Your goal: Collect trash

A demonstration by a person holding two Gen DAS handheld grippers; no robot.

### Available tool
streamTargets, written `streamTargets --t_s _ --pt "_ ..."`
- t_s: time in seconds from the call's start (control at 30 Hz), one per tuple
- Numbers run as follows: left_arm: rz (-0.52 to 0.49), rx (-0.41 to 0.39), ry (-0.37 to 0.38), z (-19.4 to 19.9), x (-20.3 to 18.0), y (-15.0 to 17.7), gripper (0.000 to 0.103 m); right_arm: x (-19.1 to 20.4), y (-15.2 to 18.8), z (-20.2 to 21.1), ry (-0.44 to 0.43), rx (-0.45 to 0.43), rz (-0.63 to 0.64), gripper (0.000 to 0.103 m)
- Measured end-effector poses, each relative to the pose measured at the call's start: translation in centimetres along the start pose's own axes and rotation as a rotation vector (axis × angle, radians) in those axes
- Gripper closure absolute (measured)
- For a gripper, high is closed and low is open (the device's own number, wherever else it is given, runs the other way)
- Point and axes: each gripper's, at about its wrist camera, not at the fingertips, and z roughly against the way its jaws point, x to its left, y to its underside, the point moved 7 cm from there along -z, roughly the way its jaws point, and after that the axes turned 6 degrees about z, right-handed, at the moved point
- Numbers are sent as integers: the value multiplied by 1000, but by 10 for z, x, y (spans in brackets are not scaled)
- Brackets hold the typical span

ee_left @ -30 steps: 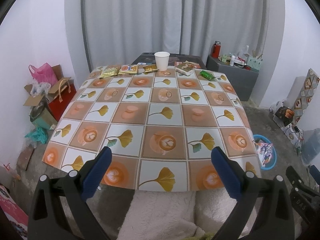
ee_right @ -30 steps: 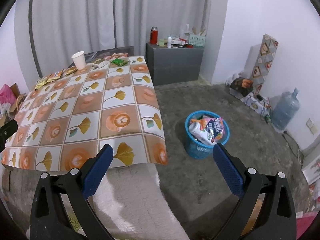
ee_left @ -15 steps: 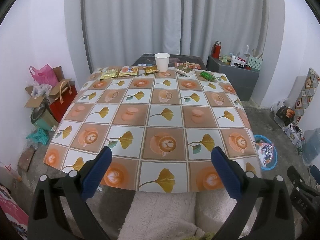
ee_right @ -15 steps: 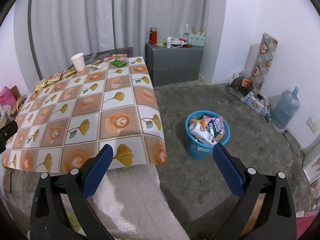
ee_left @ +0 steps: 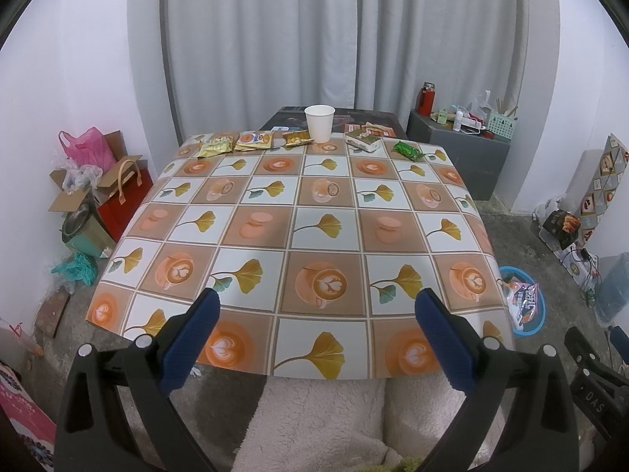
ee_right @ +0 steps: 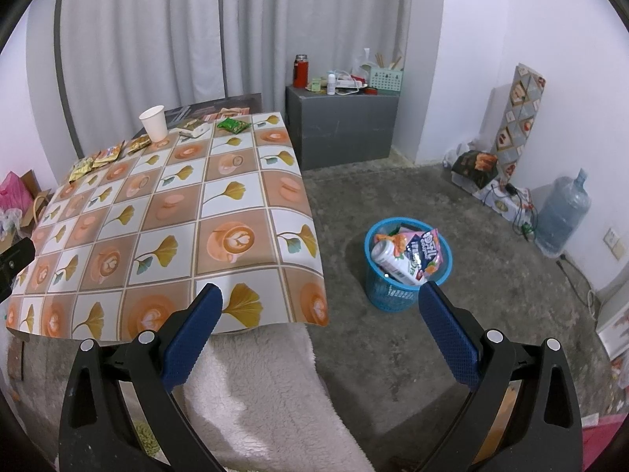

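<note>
Trash lies in a row along the far edge of the patterned table (ee_left: 314,236): a white paper cup (ee_left: 319,123), yellow snack wrappers (ee_left: 215,146) (ee_left: 254,140) (ee_left: 297,138), a small box (ee_left: 363,141) and a green wrapper (ee_left: 409,150). The cup (ee_right: 153,123) and green wrapper (ee_right: 234,125) also show in the right wrist view. A blue waste basket (ee_right: 407,265) holding wrappers and a bottle stands on the floor right of the table. My left gripper (ee_left: 316,310) hangs open over the near table edge. My right gripper (ee_right: 320,310) is open, empty, between table and basket.
A grey cabinet (ee_right: 342,126) with a red flask stands behind the table. Boxes and bags (ee_left: 94,192) crowd the left wall. A water jug (ee_right: 564,212) and cartons sit at the right wall. A white fleece garment (ee_right: 255,393) fills the foreground.
Both views have drifted very slightly; the table sits a little lower in the left wrist view. Both grippers stay open and nothing on the table moved.
</note>
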Motion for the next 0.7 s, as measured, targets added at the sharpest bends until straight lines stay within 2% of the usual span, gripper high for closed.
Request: streamTargets --t_s 0.7 --pt "-3 0 0 0 -1 0 6 1 0 1 -1 0 -6 7"
